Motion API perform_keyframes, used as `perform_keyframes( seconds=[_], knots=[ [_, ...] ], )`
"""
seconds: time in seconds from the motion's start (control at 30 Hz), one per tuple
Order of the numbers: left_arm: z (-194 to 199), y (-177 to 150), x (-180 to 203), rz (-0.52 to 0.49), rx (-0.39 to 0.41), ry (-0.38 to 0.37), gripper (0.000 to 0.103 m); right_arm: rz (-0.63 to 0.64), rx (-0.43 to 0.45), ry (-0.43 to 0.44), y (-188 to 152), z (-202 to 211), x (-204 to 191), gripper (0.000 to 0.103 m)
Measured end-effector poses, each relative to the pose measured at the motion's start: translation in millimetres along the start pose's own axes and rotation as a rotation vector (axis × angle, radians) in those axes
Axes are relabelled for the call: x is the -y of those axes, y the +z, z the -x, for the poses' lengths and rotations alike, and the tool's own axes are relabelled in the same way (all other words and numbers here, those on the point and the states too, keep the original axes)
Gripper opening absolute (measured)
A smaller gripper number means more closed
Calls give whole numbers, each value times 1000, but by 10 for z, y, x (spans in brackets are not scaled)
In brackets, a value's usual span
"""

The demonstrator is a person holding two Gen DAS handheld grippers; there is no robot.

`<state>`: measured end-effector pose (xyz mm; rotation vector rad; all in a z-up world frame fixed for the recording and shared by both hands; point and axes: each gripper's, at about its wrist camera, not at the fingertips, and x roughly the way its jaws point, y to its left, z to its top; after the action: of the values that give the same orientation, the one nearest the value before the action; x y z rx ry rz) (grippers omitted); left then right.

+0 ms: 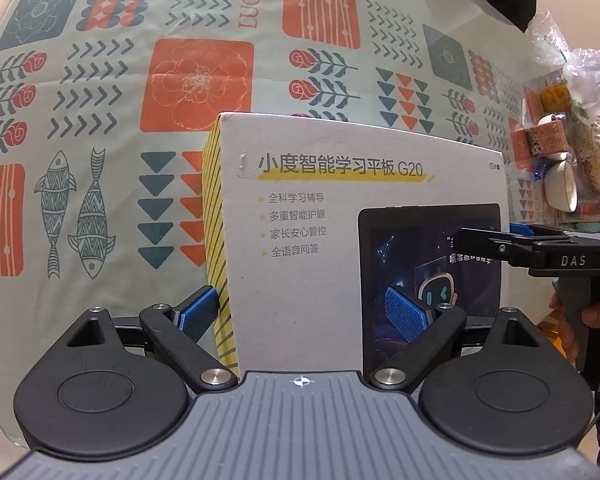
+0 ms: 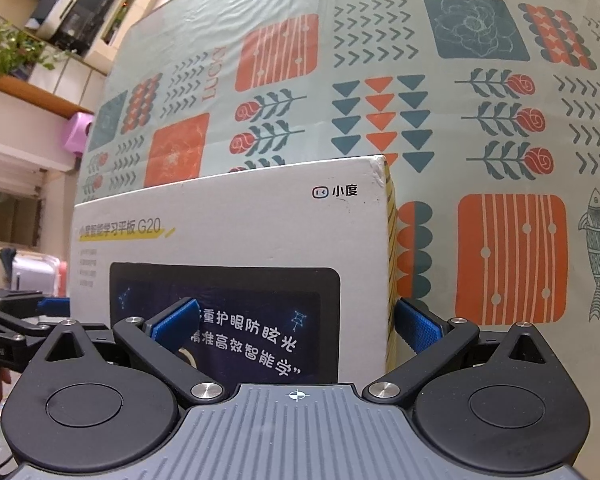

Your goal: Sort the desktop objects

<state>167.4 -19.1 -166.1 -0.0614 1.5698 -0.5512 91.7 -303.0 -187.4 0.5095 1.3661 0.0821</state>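
A white tablet box (image 1: 340,208) with yellow striped sides and a printed tablet picture stands over the patterned tablecloth. My left gripper (image 1: 304,314) is open wide, one blue pad (image 1: 198,312) against the box's left striped side, the other pad over its front face. The box also fills the right wrist view (image 2: 236,224). My right gripper (image 2: 296,324) is open wide, one pad (image 2: 418,326) beside the box's right striped side, the other over the front face. Whether either truly grips the box is unclear. The right gripper's body shows in the left wrist view (image 1: 540,252).
The patterned tablecloth (image 1: 100,120) spreads all round the box. A clear bag of snacks and small cups (image 1: 560,140) lies at the right edge of the left wrist view. Shelves, a plant and a pink item (image 2: 76,136) lie beyond the table's left edge.
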Motion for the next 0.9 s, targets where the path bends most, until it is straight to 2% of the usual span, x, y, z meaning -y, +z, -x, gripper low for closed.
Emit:
perform_keyframes(
  seconds=[0.3, 0.9],
  knots=[
    [-243, 13, 23, -7, -28, 74, 103, 11, -41, -30, -50, -212, -19, 103],
    [-541, 99, -72, 32, -93, 92, 103, 9, -88, -57, -44, -461, -22, 103]
  ],
)
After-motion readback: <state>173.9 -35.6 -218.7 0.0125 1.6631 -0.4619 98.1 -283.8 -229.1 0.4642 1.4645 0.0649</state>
